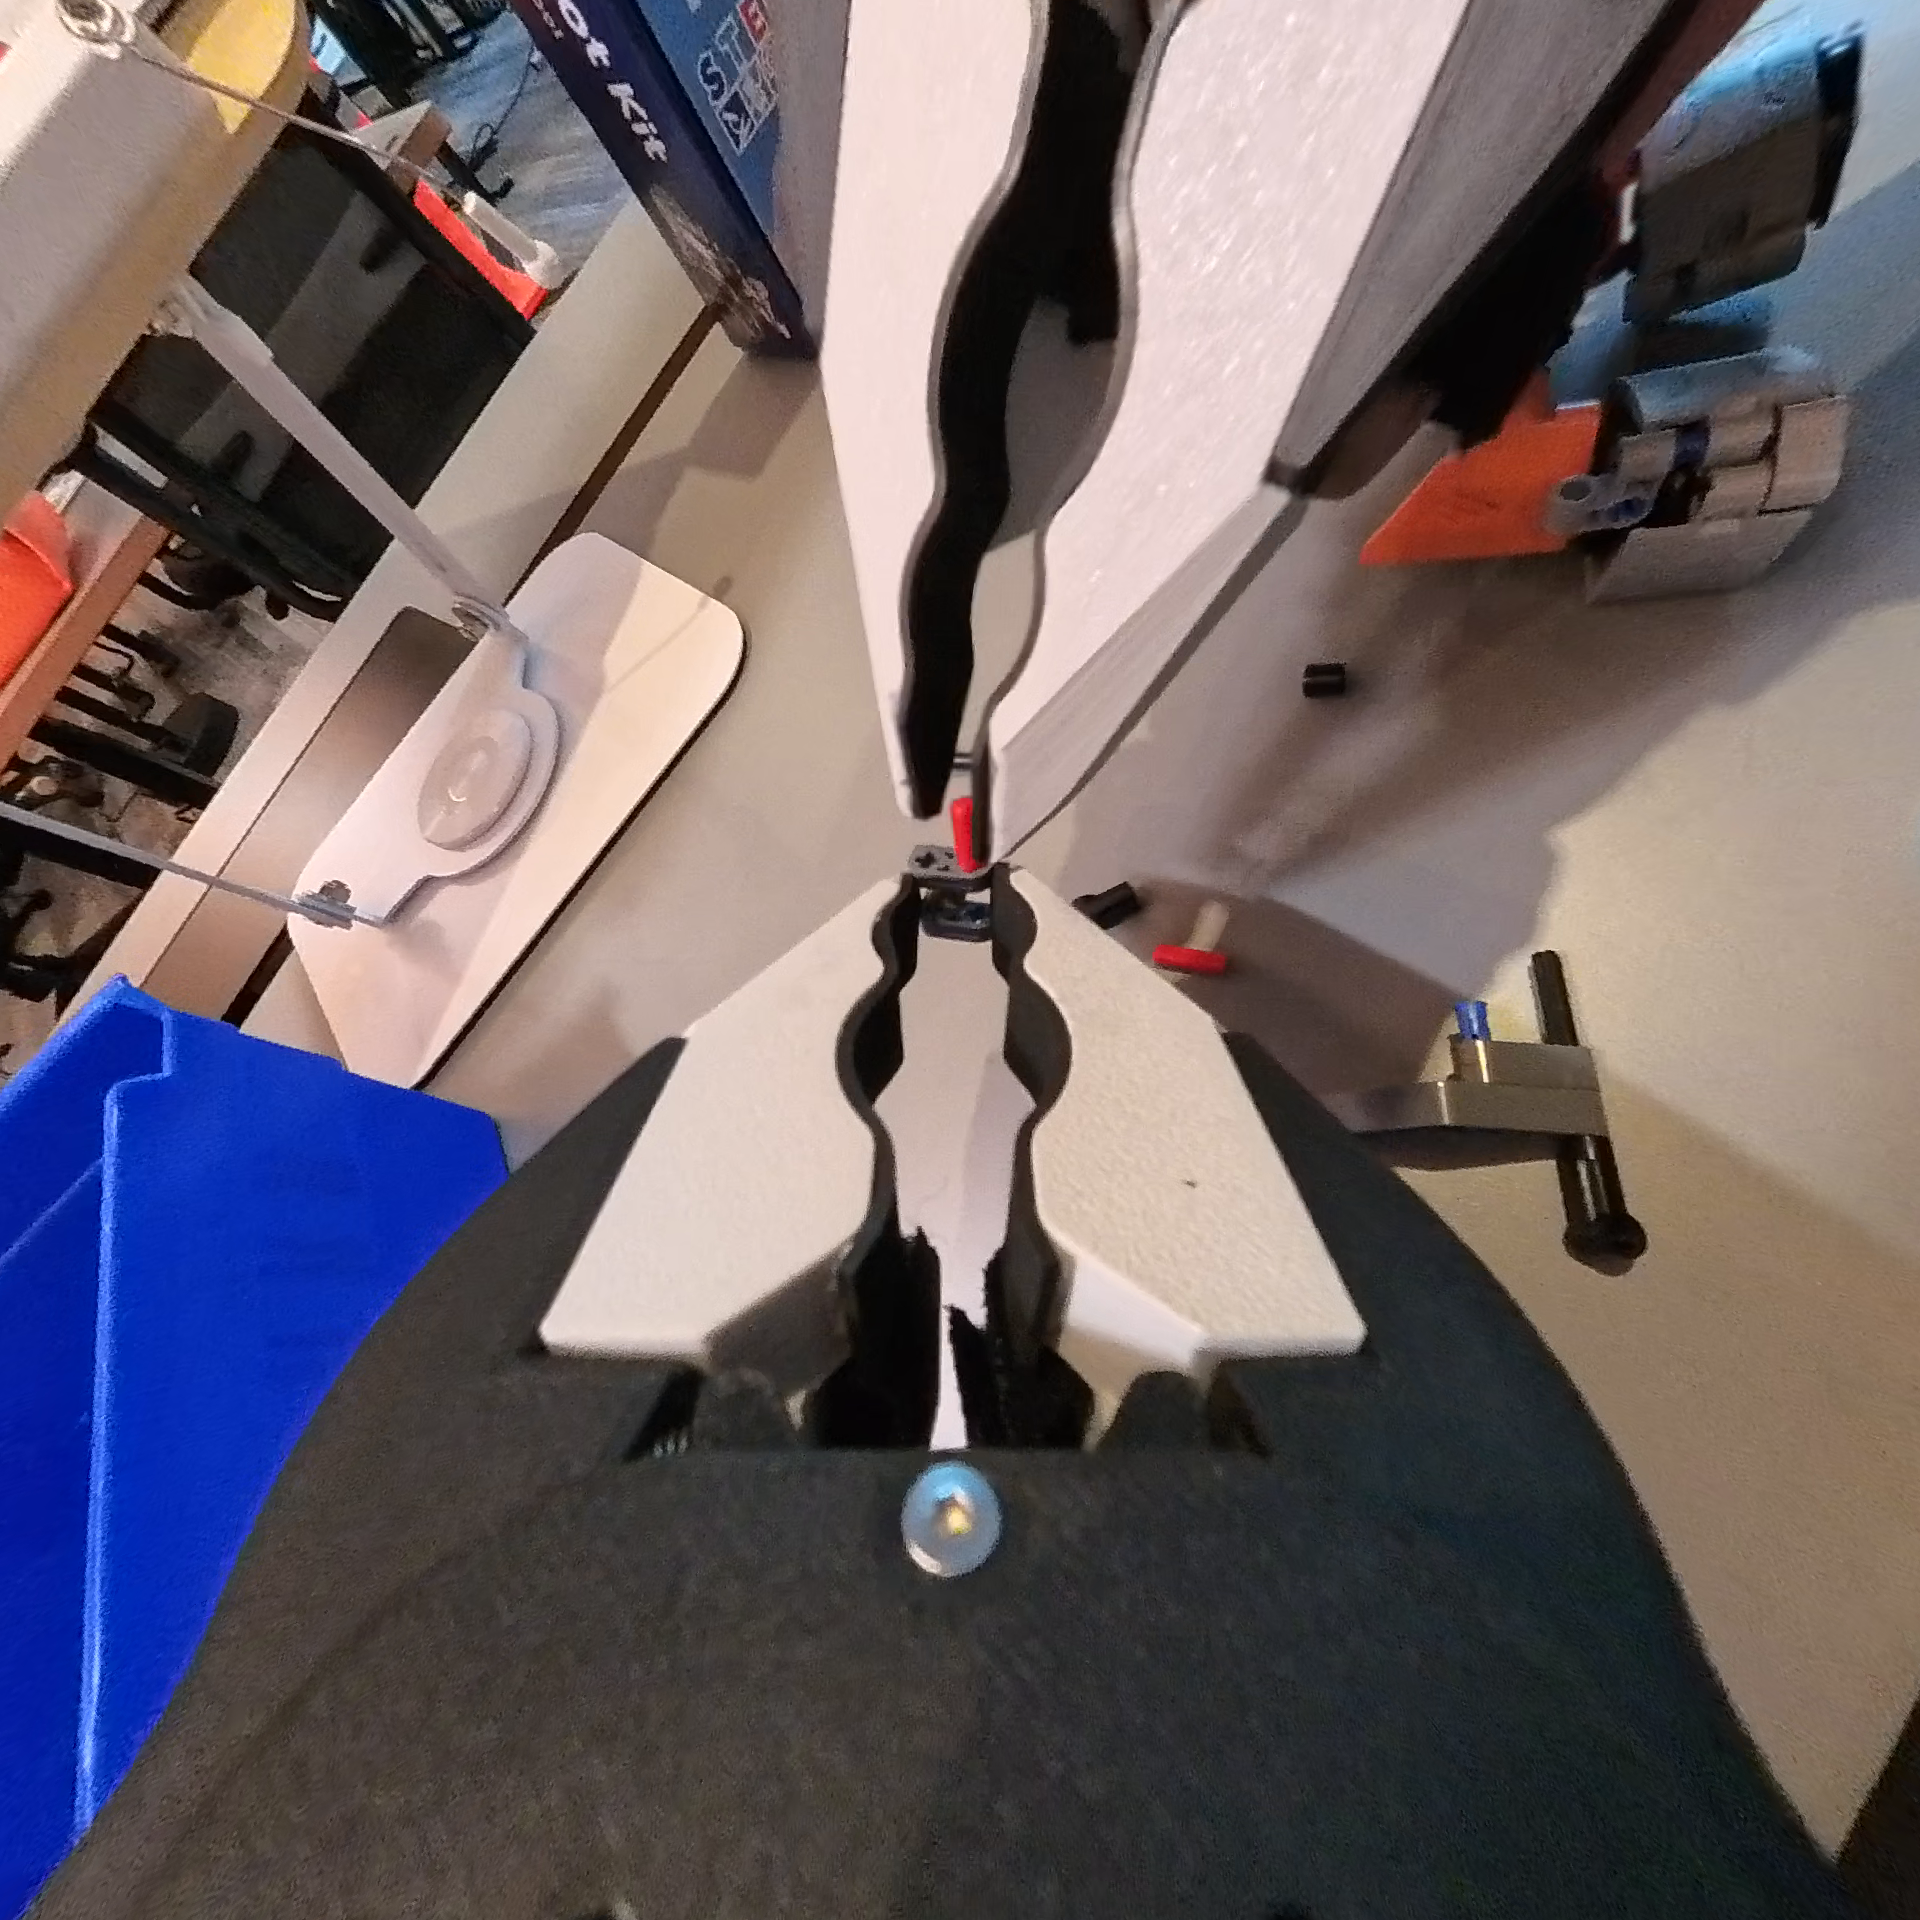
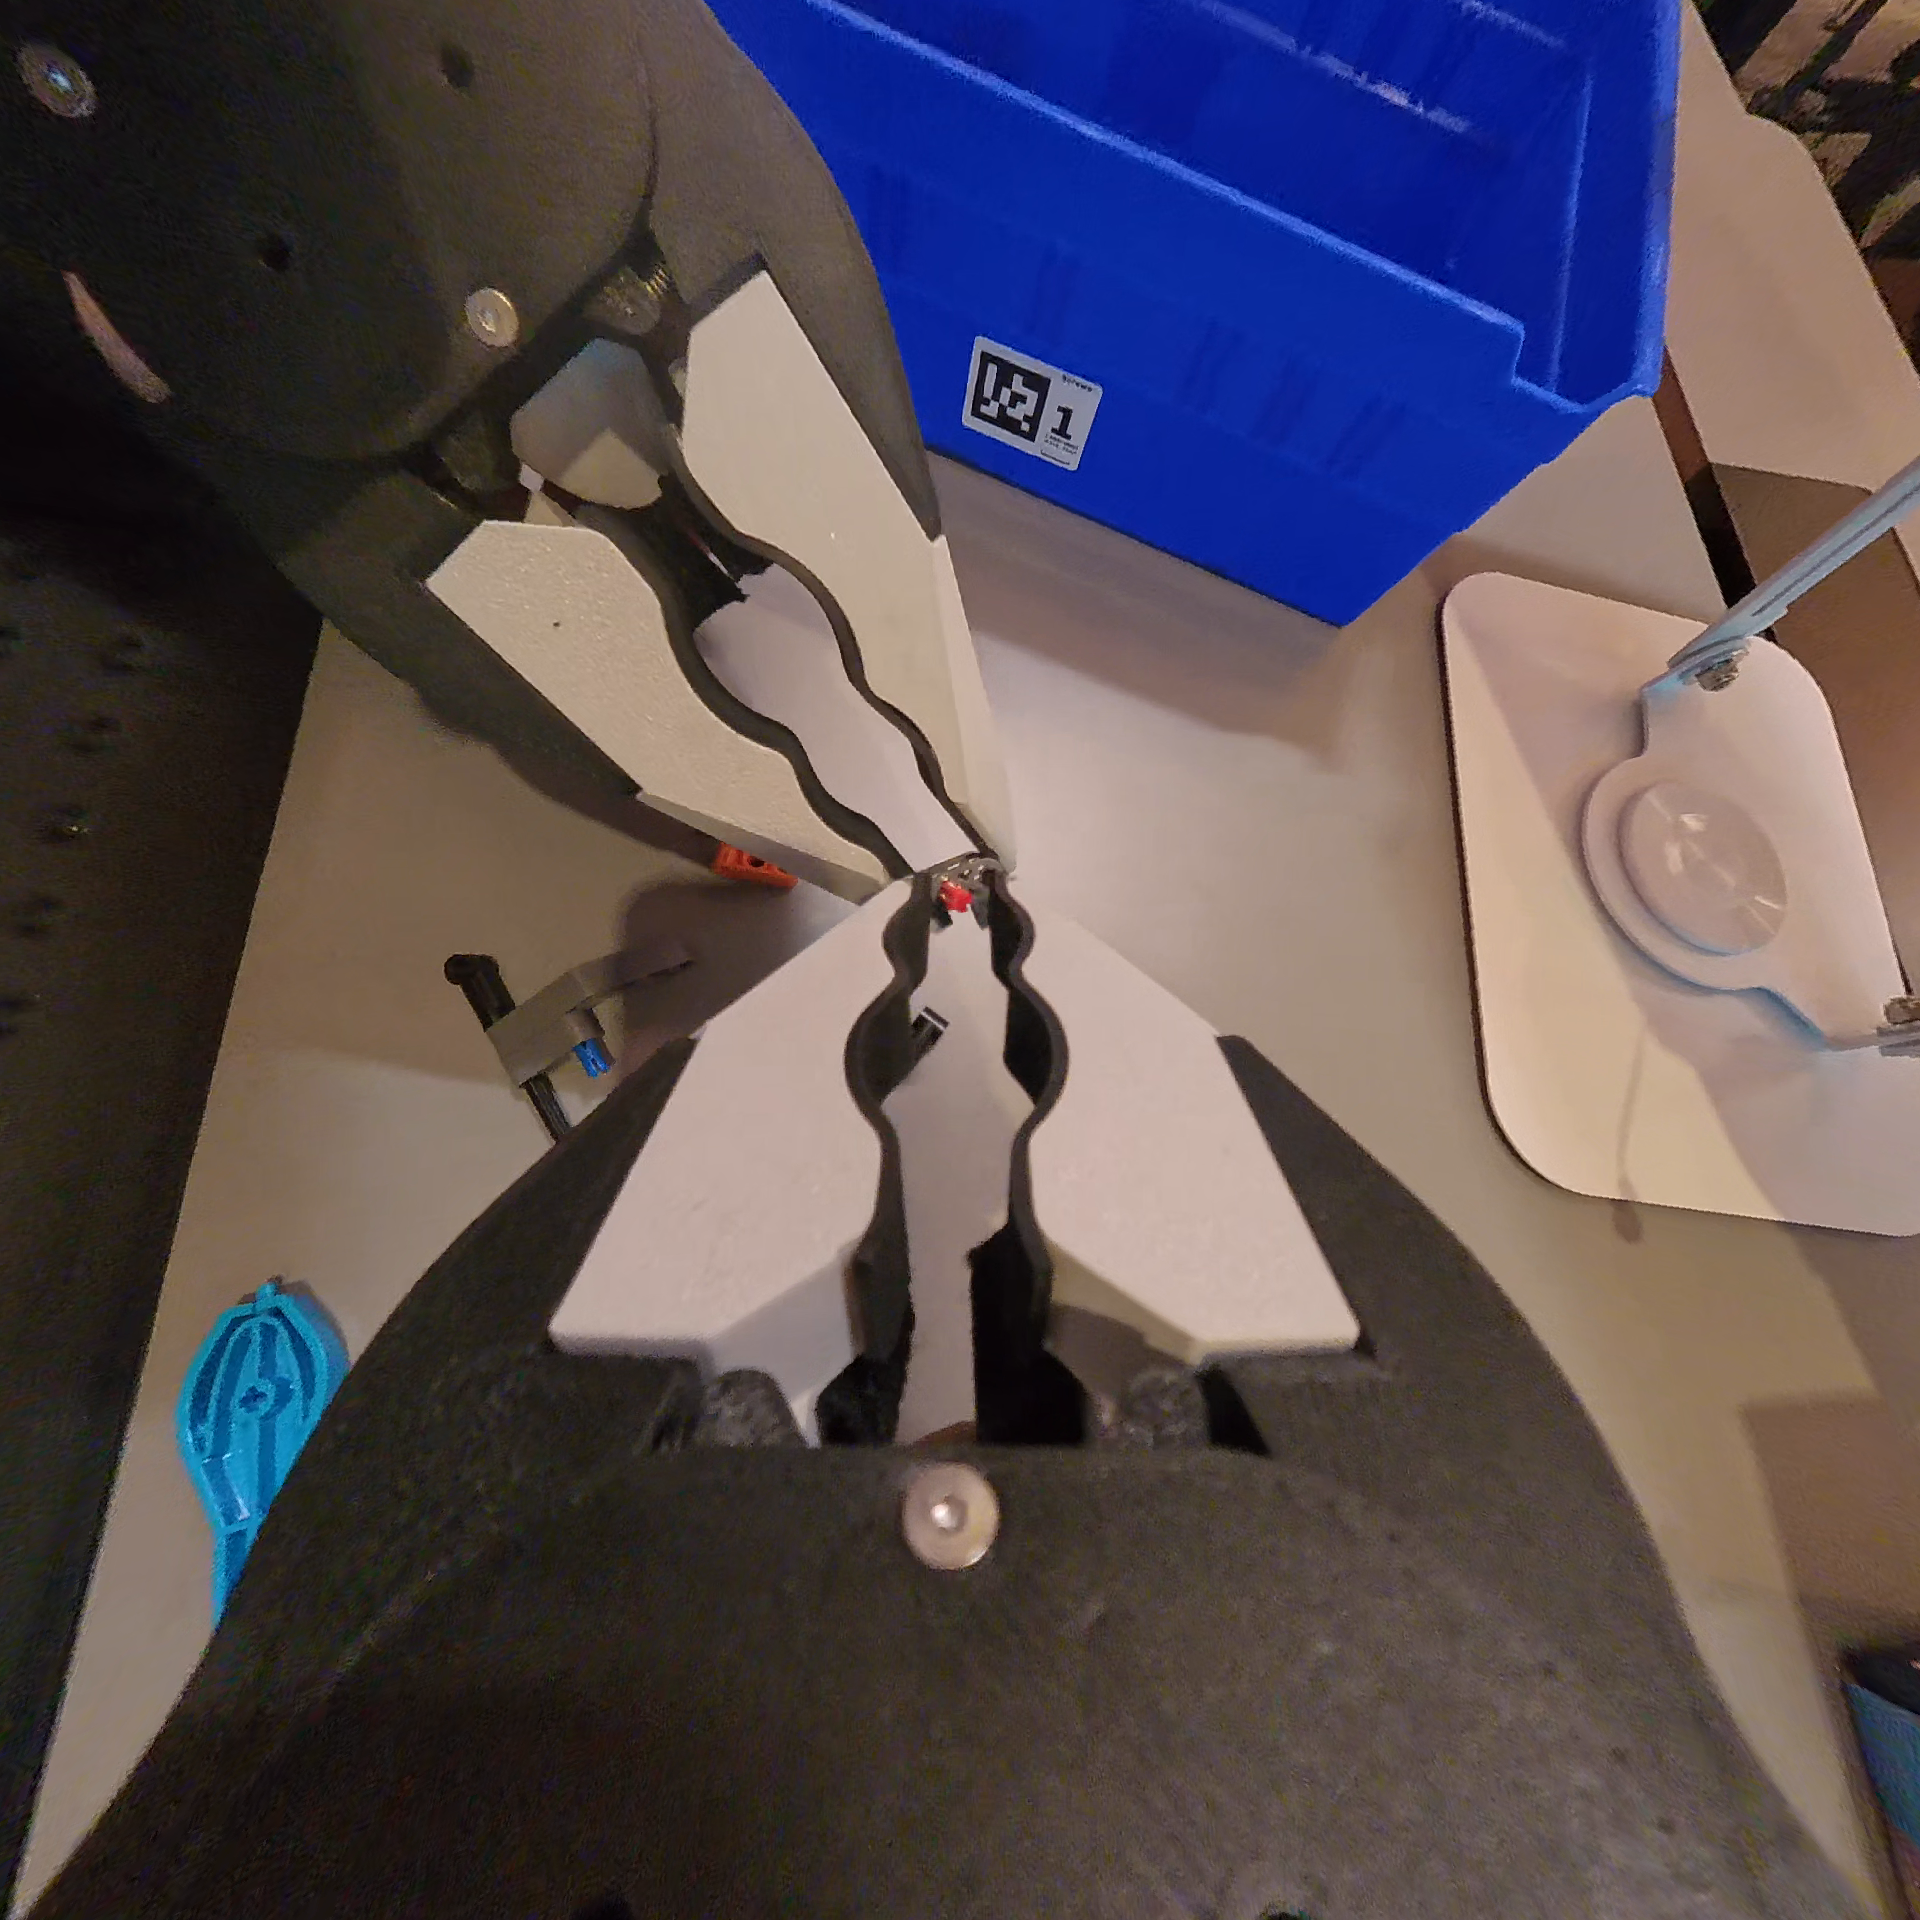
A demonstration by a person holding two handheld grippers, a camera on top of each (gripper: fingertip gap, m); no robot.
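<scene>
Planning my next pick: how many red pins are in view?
2. One red pin is pinched by the right gripper; a second red pin lies on the table nearby. More may hide behind the grippers.

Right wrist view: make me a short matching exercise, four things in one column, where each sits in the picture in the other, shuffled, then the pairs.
Things
1. blue bin
2. white tray
3. light blue plastic tool
4. red pin

Places
A. lower left, flat on the table
B. centre, between the tips of the right gripper
C. top, behind the left gripper
D. right side, with a metal bracket on it

Pairs: 1-C, 2-D, 3-A, 4-B
</scene>
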